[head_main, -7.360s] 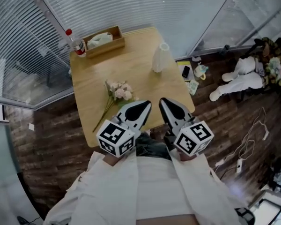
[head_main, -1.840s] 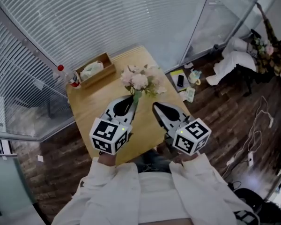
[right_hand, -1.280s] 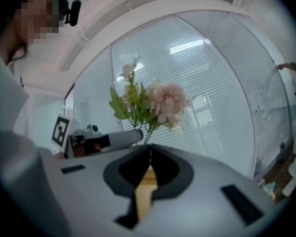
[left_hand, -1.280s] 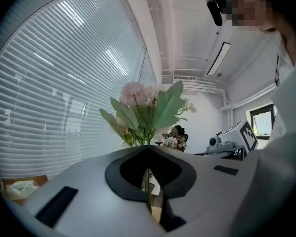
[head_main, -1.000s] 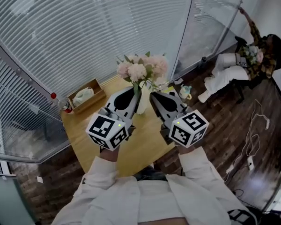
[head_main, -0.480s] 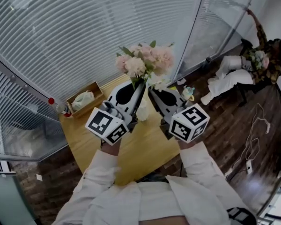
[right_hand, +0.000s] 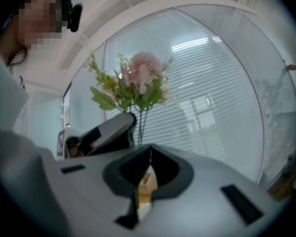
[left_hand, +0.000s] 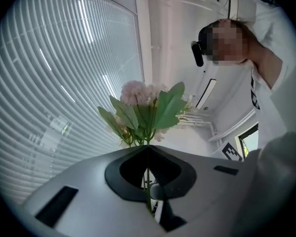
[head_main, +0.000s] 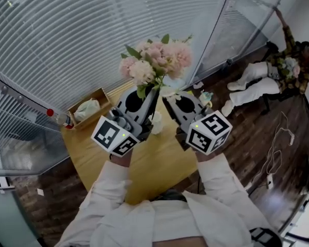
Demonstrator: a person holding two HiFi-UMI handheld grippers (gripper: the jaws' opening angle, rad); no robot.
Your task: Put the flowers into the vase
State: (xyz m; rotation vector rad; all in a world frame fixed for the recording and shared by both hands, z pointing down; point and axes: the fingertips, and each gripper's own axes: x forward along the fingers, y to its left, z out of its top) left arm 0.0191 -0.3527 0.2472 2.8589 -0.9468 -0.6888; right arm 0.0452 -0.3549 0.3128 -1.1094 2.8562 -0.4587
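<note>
While both white sleeves [head_main: 116, 189] reach forward, the left gripper [head_main: 153, 88] is clamped on the thin green stems of the flowers [head_main: 157, 58], whose pink and cream heads stand above its jaw tips, and the right gripper [head_main: 168, 96] sits just beside it, jaws pressed together on nothing. Below and between the two, part of the white vase [head_main: 156, 122] shows on the wooden table [head_main: 105, 156]; farther back a wooden box [head_main: 87, 108] and a red-capped bottle [head_main: 60, 119] stand near the table's far edge, before slatted blinds [head_main: 92, 30]
</note>
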